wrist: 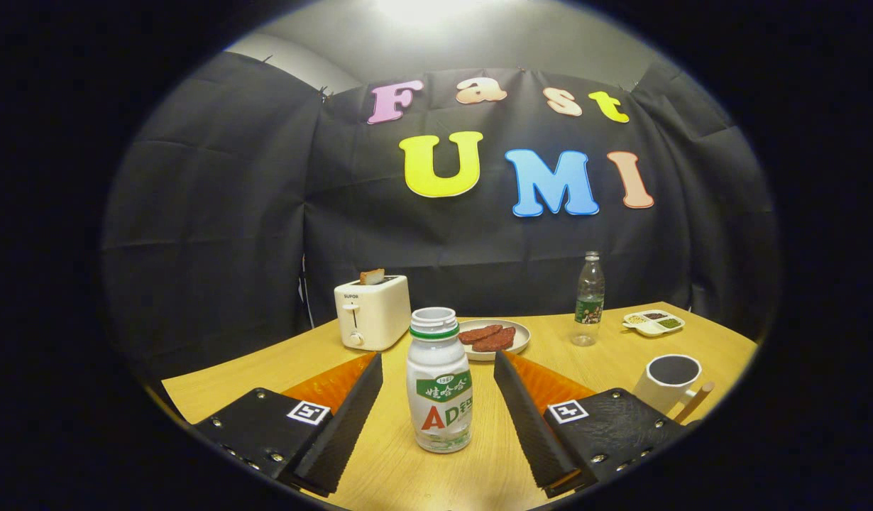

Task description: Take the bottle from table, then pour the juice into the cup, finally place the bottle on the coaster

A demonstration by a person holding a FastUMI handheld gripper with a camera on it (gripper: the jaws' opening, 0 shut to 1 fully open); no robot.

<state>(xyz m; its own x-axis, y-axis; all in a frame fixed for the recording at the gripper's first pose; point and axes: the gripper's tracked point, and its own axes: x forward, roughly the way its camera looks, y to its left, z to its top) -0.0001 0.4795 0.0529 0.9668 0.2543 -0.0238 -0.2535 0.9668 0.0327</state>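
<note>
A small white bottle (440, 383) with a green neck ring and no cap stands upright on the wooden table (408, 482). It sits between the two fingers of my gripper (438, 365), which is open, with a gap on each side of the bottle. The black pads (351, 415) do not touch it. A white cup (669, 380) with a wooden handle stands to the right, just beyond the right finger. I cannot make out a coaster.
Beyond the bottle lies a plate (495, 336) with dark red pieces on it. A white toaster (372, 311) holding a slice stands at the back left. A clear water bottle (589, 299) and a small divided dish (653, 323) stand at the back right.
</note>
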